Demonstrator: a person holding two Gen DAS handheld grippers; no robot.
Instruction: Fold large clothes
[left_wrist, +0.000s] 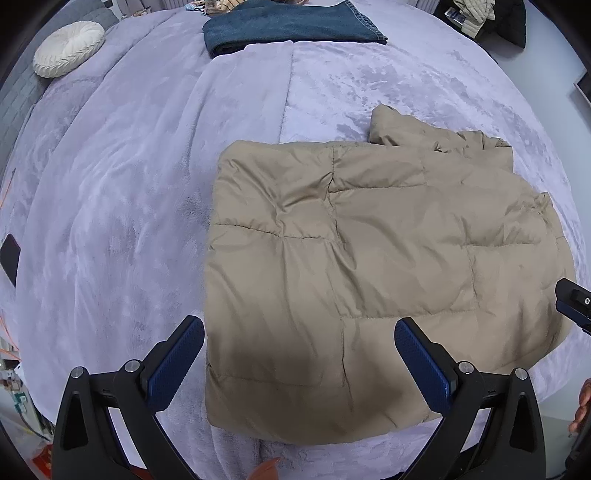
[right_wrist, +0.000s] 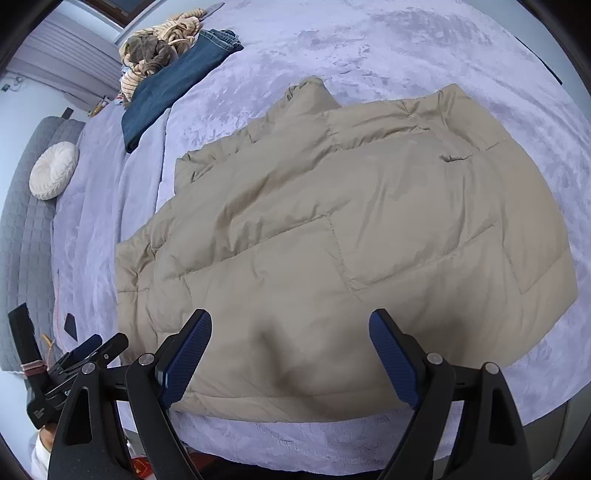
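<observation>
Left hand-held gripper (left_wrist: 299, 339) released, jaws spread above the near left edge of the tan quilted jacket (left_wrist: 369, 258) — it lies folded on the lavender bed (left_wrist: 110, 221). Right hand-held gripper (right_wrist: 290, 332) likewise wide, empty, over the jacket's near hem.

A bedroom in a home. A wide bed (left_wrist: 110, 221) covered with a lilac plush blanket fills both views, backed by a grey quilted headboard (right_wrist: 22, 236). A round cream cushion (left_wrist: 68, 48) lies near it, with folded jeans (left_wrist: 291, 27) and a striped garment (right_wrist: 162, 48) beyond.
</observation>
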